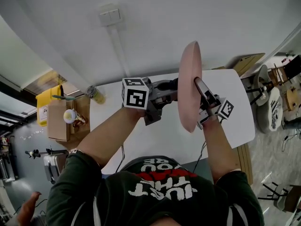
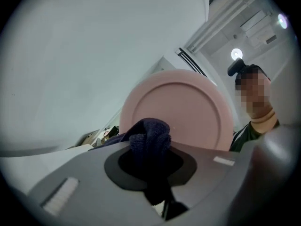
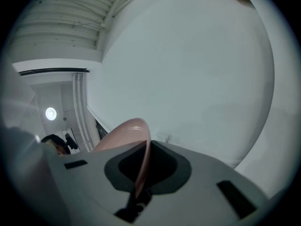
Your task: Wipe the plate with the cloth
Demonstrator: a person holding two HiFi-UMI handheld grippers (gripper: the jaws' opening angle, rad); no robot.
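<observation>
The right tongs (image 3: 138, 185) pinch only the rim of the plate (image 1: 190, 86), so the left tongs (image 2: 151, 166), gripping the cloth (image 2: 149, 134), might shove it loose.

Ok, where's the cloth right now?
In the left gripper view the dark cloth is pinched in the left gripper's jaws, bunched in front of the pink plate's lower left.

white wall (image 1: 197, 18) | white table (image 1: 237, 102) | grey floor (image 1: 265, 166) | lit ceiling lamp (image 2: 236, 54)
</observation>
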